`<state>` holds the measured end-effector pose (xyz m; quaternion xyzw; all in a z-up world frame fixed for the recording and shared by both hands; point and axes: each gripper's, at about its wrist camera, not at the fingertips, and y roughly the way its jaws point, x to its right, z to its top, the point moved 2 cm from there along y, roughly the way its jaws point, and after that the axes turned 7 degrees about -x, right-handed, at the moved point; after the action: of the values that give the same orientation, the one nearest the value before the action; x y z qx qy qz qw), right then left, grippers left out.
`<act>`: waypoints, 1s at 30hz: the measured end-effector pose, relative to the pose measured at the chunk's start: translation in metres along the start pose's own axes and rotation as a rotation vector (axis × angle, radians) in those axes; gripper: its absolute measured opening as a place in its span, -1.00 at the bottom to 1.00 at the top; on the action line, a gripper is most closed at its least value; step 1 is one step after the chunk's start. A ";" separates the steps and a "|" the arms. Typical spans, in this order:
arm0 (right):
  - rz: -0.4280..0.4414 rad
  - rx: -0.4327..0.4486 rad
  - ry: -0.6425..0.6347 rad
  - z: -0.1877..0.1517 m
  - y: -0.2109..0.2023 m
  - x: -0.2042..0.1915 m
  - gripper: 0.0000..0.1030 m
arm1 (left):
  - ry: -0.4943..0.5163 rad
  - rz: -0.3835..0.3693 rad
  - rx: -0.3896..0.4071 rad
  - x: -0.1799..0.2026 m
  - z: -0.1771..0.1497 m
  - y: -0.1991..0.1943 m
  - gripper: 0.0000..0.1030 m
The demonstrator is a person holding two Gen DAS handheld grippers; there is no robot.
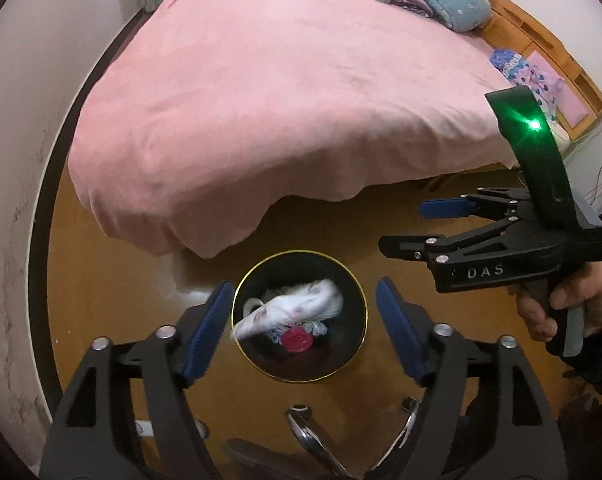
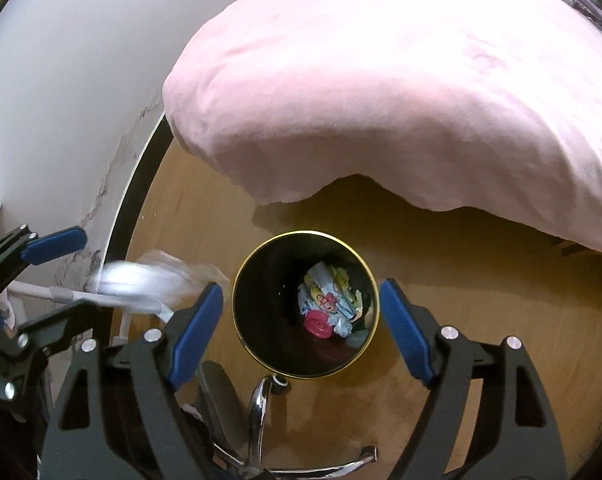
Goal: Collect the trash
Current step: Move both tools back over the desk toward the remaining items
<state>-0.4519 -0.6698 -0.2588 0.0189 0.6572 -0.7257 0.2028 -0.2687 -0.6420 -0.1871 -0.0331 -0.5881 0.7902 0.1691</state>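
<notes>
Both grippers hang over the black trash bin [image 1: 300,316] on the floor, jaws released and holding nothing. A blurred white wrapper [image 1: 289,312] is at the bin's mouth, directly below the left gripper [image 1: 301,330]; the right gripper [image 2: 301,330] is equally centred.

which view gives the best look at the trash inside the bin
The right wrist view: it looks straight down the bin, so the crumpled wrappers and red lid at the bottom show sharply. In the left wrist view a blurred white piece covers most of them; only the red lid shows clearly.
</notes>
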 end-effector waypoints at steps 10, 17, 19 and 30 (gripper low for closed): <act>0.035 0.108 -0.193 -0.004 -0.061 -0.095 0.56 | -0.051 0.160 0.158 -0.003 -0.035 -0.094 0.70; 0.159 0.162 -0.538 -0.032 -0.094 -0.267 0.66 | -0.319 0.386 0.296 -0.053 -0.162 -0.226 0.78; 0.222 0.151 -0.665 -0.053 -0.096 -0.330 0.66 | -0.447 0.466 0.318 -0.073 -0.221 -0.266 0.78; 0.481 -0.079 -1.237 -0.244 -0.071 -0.617 0.66 | -1.165 0.816 0.295 -0.110 -0.550 -0.397 0.79</act>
<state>0.0323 -0.2649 -0.0429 -0.2623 0.4231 -0.5126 0.6996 0.0637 -0.0706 0.0019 0.1998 -0.4107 0.7508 -0.4772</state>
